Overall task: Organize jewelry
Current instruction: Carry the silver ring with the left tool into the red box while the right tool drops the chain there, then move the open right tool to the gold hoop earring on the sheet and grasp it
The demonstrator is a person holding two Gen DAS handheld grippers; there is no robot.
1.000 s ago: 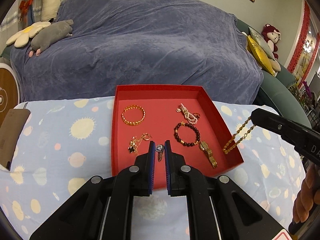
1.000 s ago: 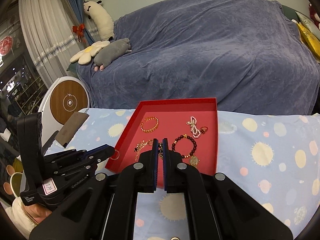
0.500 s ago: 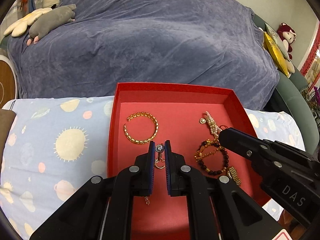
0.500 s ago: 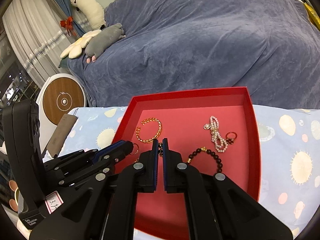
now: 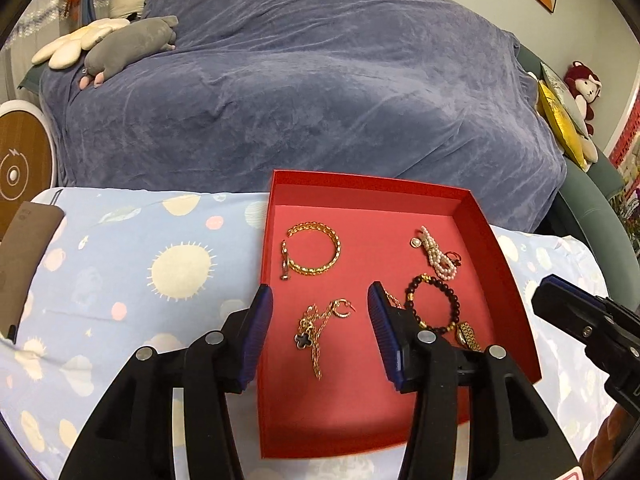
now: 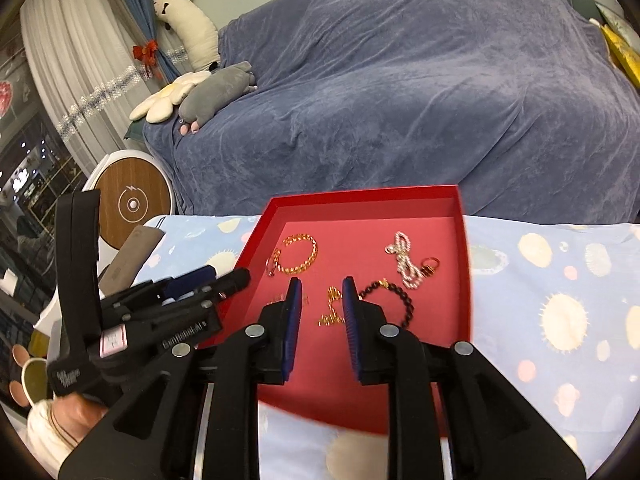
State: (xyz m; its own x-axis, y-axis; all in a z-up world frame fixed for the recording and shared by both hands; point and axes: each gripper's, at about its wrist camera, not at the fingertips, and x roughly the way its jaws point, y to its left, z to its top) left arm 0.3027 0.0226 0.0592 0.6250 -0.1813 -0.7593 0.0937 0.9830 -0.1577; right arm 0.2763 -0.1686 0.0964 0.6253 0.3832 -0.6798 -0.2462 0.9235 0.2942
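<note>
A red tray (image 5: 508, 288) (image 6: 464, 264) lies on the patterned cloth. In it lie a gold chain bracelet (image 5: 316, 248) (image 6: 300, 256) with a ring (image 5: 285, 264) beside it, a pearl string (image 5: 434, 250) (image 6: 404, 256), a dark bead bracelet (image 5: 436, 308) (image 6: 396, 296), a gold necklace with a black clover (image 5: 316, 328) and a gold chain (image 6: 332, 312). My left gripper (image 5: 320, 332) is open and empty over the necklace. My right gripper (image 6: 320, 320) is open and empty above the gold chain.
A blue-covered sofa (image 5: 320, 100) stands behind the table with plush toys (image 5: 120, 40) on it. A brown flat object (image 5: 20, 256) lies at the cloth's left edge. A round wood-faced device (image 6: 132, 204) stands to the left.
Both grippers have opened. The ring has left my left gripper and lies by the gold bracelet. The gold chain has left my right gripper and lies in the tray. Both grippers drew back.
</note>
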